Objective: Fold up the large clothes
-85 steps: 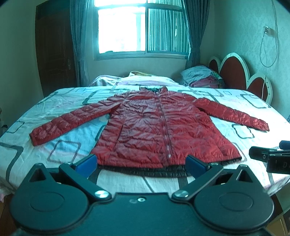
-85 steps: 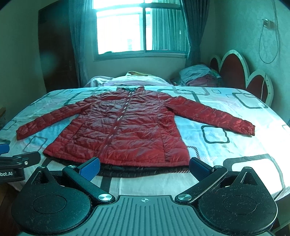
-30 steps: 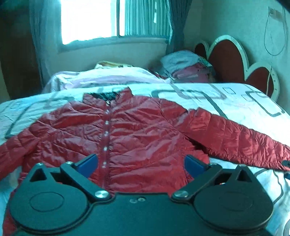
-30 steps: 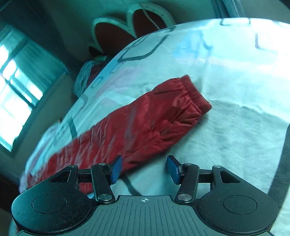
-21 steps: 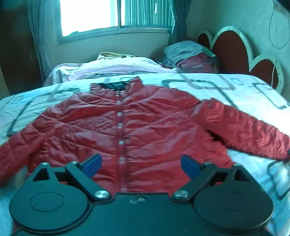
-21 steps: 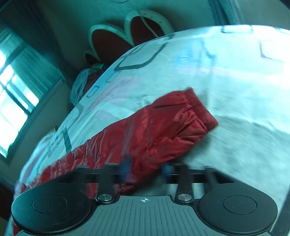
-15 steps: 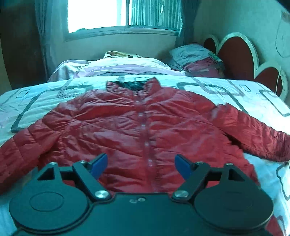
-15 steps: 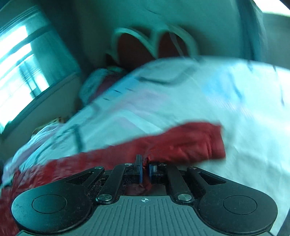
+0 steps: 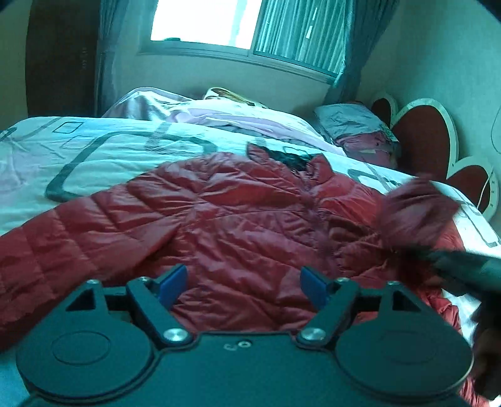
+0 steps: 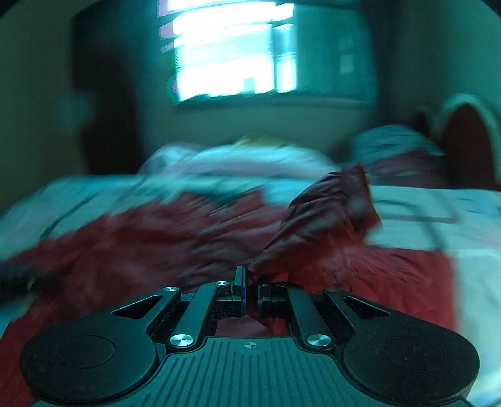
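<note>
A red quilted jacket (image 9: 244, 231) lies face up on the bed, collar toward the window, its left sleeve (image 9: 53, 238) stretched out to the left. My left gripper (image 9: 242, 283) is open and empty, low over the jacket's lower front. My right gripper (image 10: 250, 292) is shut on the jacket's right sleeve (image 10: 325, 216) and holds its cuff end lifted over the jacket body (image 10: 141, 247). The lifted sleeve (image 9: 413, 213) and the right gripper (image 9: 463, 266) show blurred at the right of the left wrist view.
The bed has a pale sheet with grey squares (image 9: 94, 150). Folded bedding and pillows (image 9: 357, 128) lie at the back by the red headboard (image 9: 422, 137). A window (image 9: 247, 28) with curtains is behind, a dark wardrobe (image 9: 59, 56) at the left.
My right gripper closed on the right sleeve's end and swung it up and left over the jacket. My left gripper moved in over the jacket's front and narrowed a little.
</note>
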`<state>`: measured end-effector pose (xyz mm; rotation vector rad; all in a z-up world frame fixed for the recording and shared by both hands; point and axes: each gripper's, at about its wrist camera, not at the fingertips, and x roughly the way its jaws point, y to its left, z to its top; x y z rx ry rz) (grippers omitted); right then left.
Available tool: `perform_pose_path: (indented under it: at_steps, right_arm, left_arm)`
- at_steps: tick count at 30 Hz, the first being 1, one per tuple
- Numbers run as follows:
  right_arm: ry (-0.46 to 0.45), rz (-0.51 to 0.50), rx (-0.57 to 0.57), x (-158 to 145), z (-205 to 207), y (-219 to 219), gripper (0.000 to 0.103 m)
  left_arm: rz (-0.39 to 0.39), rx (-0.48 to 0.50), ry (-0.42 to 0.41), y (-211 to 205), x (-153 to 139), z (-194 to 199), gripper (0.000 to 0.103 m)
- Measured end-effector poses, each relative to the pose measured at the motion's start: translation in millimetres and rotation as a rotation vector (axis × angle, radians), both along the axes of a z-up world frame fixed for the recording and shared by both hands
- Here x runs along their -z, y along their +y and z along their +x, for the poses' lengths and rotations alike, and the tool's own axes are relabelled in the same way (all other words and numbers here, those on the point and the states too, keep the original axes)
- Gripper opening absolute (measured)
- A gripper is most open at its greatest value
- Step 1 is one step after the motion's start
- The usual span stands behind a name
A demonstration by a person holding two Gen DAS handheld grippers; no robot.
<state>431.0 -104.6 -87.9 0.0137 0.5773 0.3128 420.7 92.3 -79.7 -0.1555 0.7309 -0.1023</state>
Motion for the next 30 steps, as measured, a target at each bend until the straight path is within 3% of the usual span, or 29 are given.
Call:
perform_pose_path:
  at_steps: [3,5,6,7,8,9,11,13,17,19,20,21,22,24,27,30]
  right_arm:
    - [0.069,-0.031,-0.091,24.2,4.1,44.0,0.006]
    - [0.098,-0.081,-0.128,38.2,5.0,63.4,0.009]
    - [0.085,-0.115,-0.130,40.0,-0.9,70.5,0.036]
    - [0.047,-0.124,-0.135,37.9,-10.8,73.2,0.074]
    - [0.014,-0.109,-0.140,33.7,-17.6,68.8,0.083]
    - [0.001,-0.095,-0.144,28.9,-24.8,65.0,0.084]
    - [-0.003,-0.089,-0.114,21.9,-27.0,53.3,0.083]
    - [-0.003,-0.053,-0.063,15.9,-25.1,28.7,0.062]
    - [-0.019,0.023,0.139,-7.4,-24.3,-38.1,0.048]
    - [-0.022,0.067,0.267,-11.0,-29.6,-74.4,0.036]
    - [-0.019,0.091,0.320,-10.0,-25.2,-92.8,0.033]
    - [-0.010,0.116,0.377,-8.7,-26.6,-109.7,0.032]
    - [0.003,0.132,0.420,-8.0,-25.6,-122.6,0.032]
    - [0.037,0.156,0.476,-8.4,-23.6,-143.2,0.032]
    - [0.062,0.187,0.500,-4.0,-22.9,-158.6,0.031]
    - [0.075,0.197,0.468,1.5,-15.0,-154.0,0.031]
  left_arm:
    - [-0.012,-0.005,0.007,13.4,3.3,-1.5,0.078]
    - [-0.022,0.002,0.009,17.6,5.7,-1.8,0.088]
    - [-0.024,0.004,0.006,18.3,6.6,-1.5,0.101]
    - [-0.026,0.004,-0.007,17.5,6.5,-1.7,0.103]
    - [-0.035,0.015,-0.014,16.7,6.9,-1.0,0.103]
    - [-0.052,0.031,-0.010,15.6,7.8,0.5,0.102]
    - [-0.086,0.057,0.013,8.2,13.6,10.9,0.099]
    - [-0.116,0.081,0.044,0.3,22.4,23.5,0.090]
    - [-0.127,0.111,0.127,-17.7,43.3,50.8,0.075]
    - [-0.135,0.112,0.172,-24.0,53.5,62.4,0.051]
    - [-0.137,0.116,0.171,-26.6,56.0,65.2,0.046]
    - [-0.133,0.124,0.161,-29.3,57.0,67.0,0.026]
    - [-0.132,0.129,0.150,-30.8,56.7,68.4,0.016]
    - [-0.133,0.108,0.096,-28.9,46.0,64.6,0.016]
    - [-0.072,0.058,-0.036,-17.3,14.9,45.9,0.016]
    - [0.003,-0.020,-0.066,7.3,7.1,29.8,0.016]
